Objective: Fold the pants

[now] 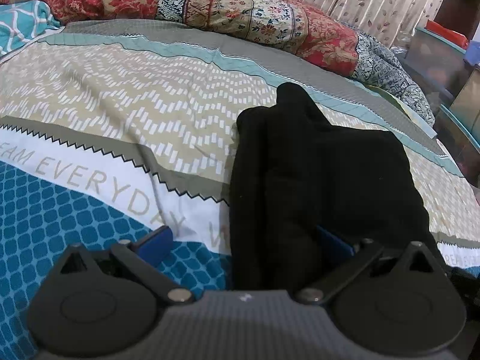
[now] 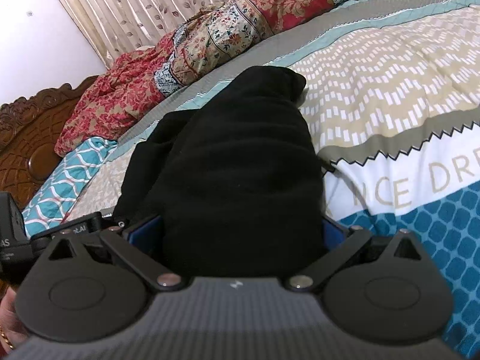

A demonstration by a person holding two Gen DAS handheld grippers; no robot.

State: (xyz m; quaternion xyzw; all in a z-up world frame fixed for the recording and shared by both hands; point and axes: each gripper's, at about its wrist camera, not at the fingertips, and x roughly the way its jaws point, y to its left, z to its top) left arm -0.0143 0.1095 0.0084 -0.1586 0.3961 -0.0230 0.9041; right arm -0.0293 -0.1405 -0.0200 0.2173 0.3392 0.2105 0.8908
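1. Black fabric fills the near middle of both wrist views: the pants [image 1: 315,186] lie bunched on the bed, and each gripper has them between its fingers.
2. In the left wrist view, the left gripper [image 1: 244,241] stands spread wide. Its blue pad at 7 o'clock [image 1: 156,244] lies bare over the bedsheet [image 1: 90,96], while the pad at 5 o'clock is half hidden against the cloth. The pants fill only the right part of the gap, so no pinch shows.
3. In the right wrist view, the right gripper [image 2: 240,235] has its blue pads [image 2: 141,235] on either side of a thick fold of the pants [image 2: 240,165]. The cloth fills the whole gap, though whether the pads press it I cannot tell.
4. At 9 o'clock in that view, part of a black device sits just beside the gripper, and a hand [image 2: 7,321] shows at 8 o'clock.
5. Beyond the pants, the sheet runs in teal, white, grey and beige bands with printed letters.
6. Farther off, at 11 to 12 o'clock, lies a crumpled red floral quilt [image 1: 255,15], a teal patterned pillow [image 2: 66,177] beside it.
7. Farthest back hang leaf-printed curtains [image 2: 135,9], with a carved wooden headboard [image 2: 33,138] at 9 o'clock.
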